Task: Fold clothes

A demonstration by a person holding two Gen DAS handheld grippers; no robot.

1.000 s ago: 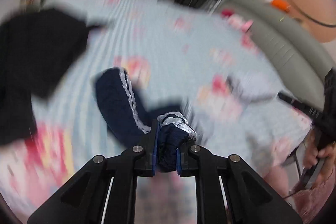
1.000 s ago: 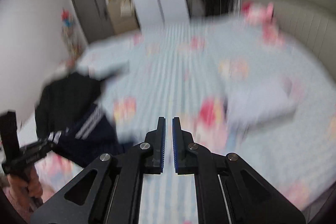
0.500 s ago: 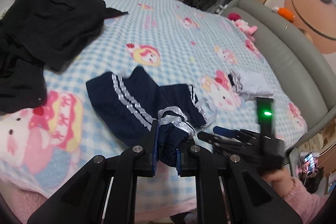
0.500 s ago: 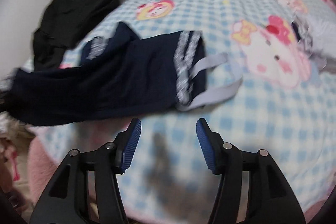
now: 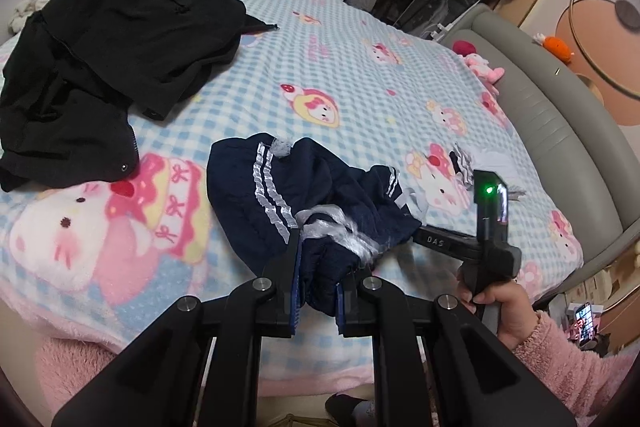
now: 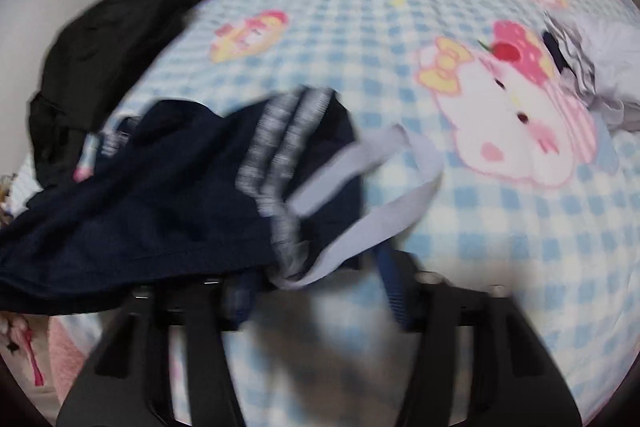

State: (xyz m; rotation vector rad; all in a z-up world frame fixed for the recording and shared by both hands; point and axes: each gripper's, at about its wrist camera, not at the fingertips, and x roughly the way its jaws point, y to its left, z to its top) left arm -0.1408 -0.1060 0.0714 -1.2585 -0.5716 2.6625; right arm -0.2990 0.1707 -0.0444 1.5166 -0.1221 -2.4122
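A navy garment (image 5: 256, 195) with silver-white stripe trim lies crumpled on the checked blanket (image 5: 340, 59). My left gripper (image 5: 318, 279) is shut on a bunched fold of it near the bed's front edge. In the right wrist view the same navy garment (image 6: 160, 187) fills the left, with a pale grey strap (image 6: 400, 211) looping off its striped hem. My right gripper (image 6: 316, 287) has its jaws closing. The hem and strap end sit between the fingers, but the pads are still apart. A hand (image 5: 492, 307) in a pink sleeve holds that tool.
A heap of black clothes (image 5: 112, 39) covers the far left of the bed. A small pale grey garment (image 5: 492, 163) lies at the right near the grey padded headboard (image 5: 560, 115). Plush toys (image 5: 484, 65) sit by the headboard. The bed's front edge lies right below both grippers.
The right gripper dropped from high above the bed to the garment's striped hem, opened wide, and has since narrowed around the hem and strap. The left gripper shifted sideways, still gripping the navy fold.
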